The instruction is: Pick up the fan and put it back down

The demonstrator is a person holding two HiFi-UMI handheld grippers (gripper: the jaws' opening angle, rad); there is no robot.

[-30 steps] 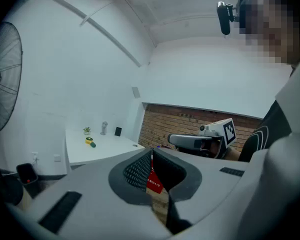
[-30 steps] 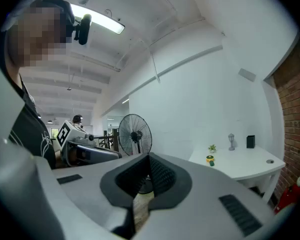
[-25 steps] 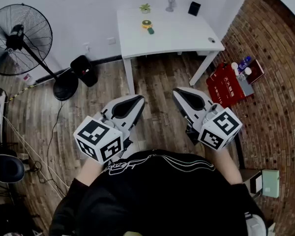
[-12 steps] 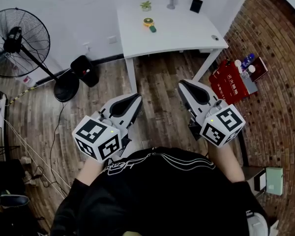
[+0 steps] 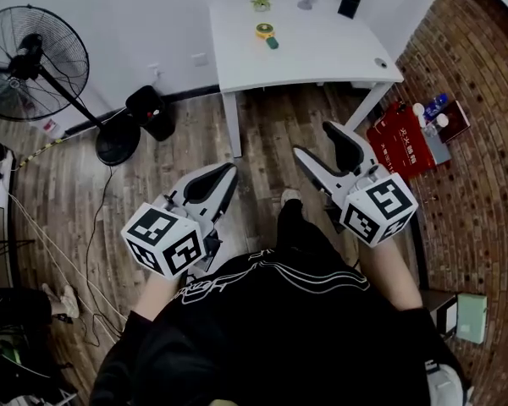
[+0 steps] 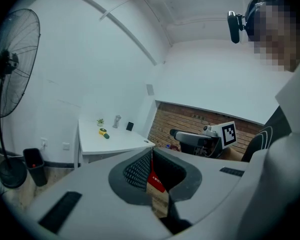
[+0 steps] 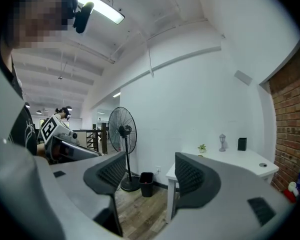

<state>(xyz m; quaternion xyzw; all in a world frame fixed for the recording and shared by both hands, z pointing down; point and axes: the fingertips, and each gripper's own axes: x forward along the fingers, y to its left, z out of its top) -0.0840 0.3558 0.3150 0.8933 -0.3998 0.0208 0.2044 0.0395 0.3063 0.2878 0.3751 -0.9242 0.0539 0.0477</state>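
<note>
A tall black pedestal fan stands on the wood floor by the white wall at the far left, its round base beside a black bin. It also shows in the left gripper view and the right gripper view. My left gripper hangs over the floor in front of me, shut with nothing in it, far from the fan. My right gripper is level with it near the table leg. Its jaws are opening and nothing is between them.
A white table stands against the wall ahead, with a small yellow and green object, a plant, a figurine and a black box on it. The black bin sits beside the fan's base. A red box and bottles lie by the brick wall. A cable crosses the floor at left.
The right gripper's jaws, shut before, now stand apart. Both grippers have shifted slightly, and a leg of the person now shows between them.
</note>
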